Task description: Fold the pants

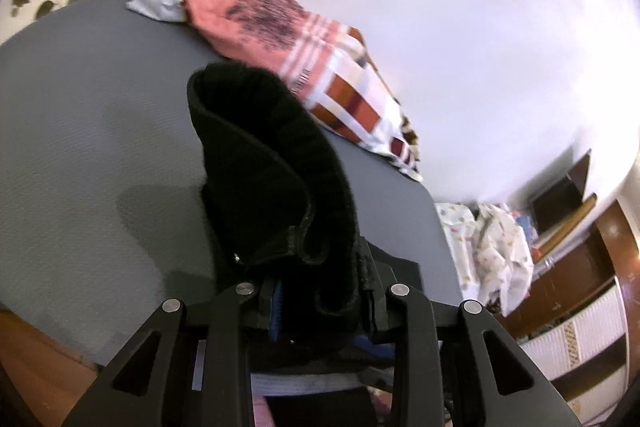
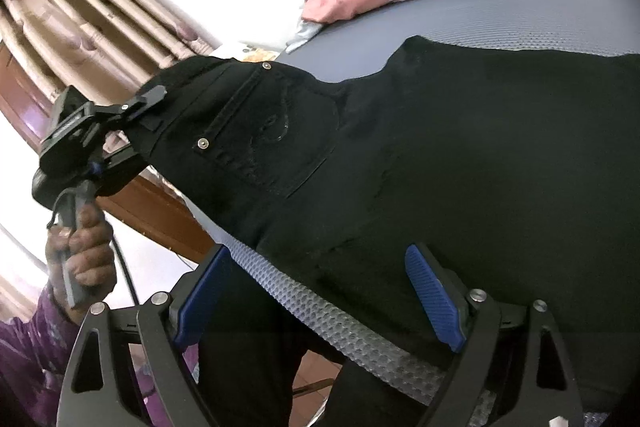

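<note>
The black pants (image 2: pixel 460 163) lie spread over the grey table (image 2: pixel 520 15), their waist end lifted off the near-left edge — a back pocket with two metal rivets faces up in the right wrist view. The left gripper (image 2: pixel 154 101) is clamped on the waistband (image 1: pixel 276 147), which rises as a curled dark loop straight ahead of its fingers in the left wrist view. A hand (image 2: pixel 82 251) in a purple sleeve (image 2: pixel 28 351) holds that gripper's handle.

The right gripper (image 2: pixel 320 299) hangs over the table's near edge with its jaws spread wide; its blue pads (image 2: pixel 434 297) touch no cloth, though the fabric lies just beyond them.

Farther back on the table — well apart from the pants — sits a pile of pink and checked laundry (image 1: pixel 320 67). Striped curtains (image 2: pixel 80 3) hang behind.
</note>
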Available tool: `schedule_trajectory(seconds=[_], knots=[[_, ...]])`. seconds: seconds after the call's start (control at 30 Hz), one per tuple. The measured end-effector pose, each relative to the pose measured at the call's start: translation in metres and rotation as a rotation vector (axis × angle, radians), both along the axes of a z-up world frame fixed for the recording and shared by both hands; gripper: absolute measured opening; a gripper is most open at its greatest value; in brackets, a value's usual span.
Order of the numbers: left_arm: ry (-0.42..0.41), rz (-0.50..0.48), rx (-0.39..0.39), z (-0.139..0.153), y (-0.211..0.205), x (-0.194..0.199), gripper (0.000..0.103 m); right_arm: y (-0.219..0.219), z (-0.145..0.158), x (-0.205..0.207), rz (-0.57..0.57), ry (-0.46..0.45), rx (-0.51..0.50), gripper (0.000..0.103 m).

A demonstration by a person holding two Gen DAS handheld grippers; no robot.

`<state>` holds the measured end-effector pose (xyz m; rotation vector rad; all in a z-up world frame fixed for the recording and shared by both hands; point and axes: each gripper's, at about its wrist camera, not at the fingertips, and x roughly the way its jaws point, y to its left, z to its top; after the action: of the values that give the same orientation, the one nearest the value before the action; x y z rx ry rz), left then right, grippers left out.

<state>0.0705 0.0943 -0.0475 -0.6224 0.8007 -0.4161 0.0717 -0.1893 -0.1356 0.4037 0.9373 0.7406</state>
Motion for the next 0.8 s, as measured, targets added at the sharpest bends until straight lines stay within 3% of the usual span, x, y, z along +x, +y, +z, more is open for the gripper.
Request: schedule_trajectory(seconds=[0.2, 0.43, 0.8], knots=[[0.013, -0.121, -0.041, 0.000, -0.052, 0.004, 0.030, -0.015, 0.002, 0.006, -0.031, 0.012, 0.022, 0.088], [0.061, -0.260, -0.026, -0.017, -0.108, 0.008, 0.030, -0.028, 0.006, 0.010, -0.030, 0.001, 0.052, 0.088], [0.099, -0.343, 0.002, -0.022, -0.149, 0.015, 0.030, -0.046, 0.022, 0.004, 0.002, -0.139, -0.034, 0.088]])
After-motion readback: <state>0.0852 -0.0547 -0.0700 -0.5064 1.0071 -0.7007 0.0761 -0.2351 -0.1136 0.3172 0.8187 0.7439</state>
